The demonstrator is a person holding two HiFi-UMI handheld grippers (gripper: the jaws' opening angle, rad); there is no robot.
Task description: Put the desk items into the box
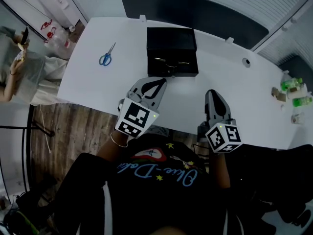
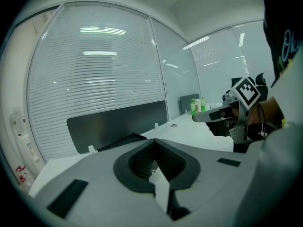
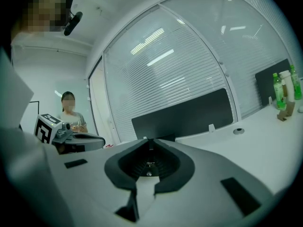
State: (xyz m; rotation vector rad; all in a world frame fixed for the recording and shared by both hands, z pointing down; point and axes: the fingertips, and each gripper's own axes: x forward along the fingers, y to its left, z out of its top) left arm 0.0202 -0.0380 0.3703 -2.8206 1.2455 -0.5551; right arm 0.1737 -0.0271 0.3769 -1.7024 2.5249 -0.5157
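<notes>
A black open box (image 1: 171, 48) stands in the middle of the white desk (image 1: 230, 97), with small metallic items (image 1: 171, 61) lying in its front part. Blue-handled scissors (image 1: 105, 57) lie on the desk to the box's left. My left gripper (image 1: 160, 83) hovers just in front of the box's near wall, shut and empty; its jaws meet at their tips (image 2: 154, 142). My right gripper (image 1: 213, 94) is held to the right of the box over bare desk, also shut with nothing in it (image 3: 150, 142). Each gripper view catches the other gripper: the right gripper (image 2: 208, 116), the left gripper (image 3: 80, 140).
A dark partition panel (image 1: 195, 11) runs along the desk's far edge. Green bottles and small items (image 1: 292, 88) stand at the far right. A cable hole (image 1: 246, 62) sits right of the box. A person (image 1: 19, 67) stands off to the left.
</notes>
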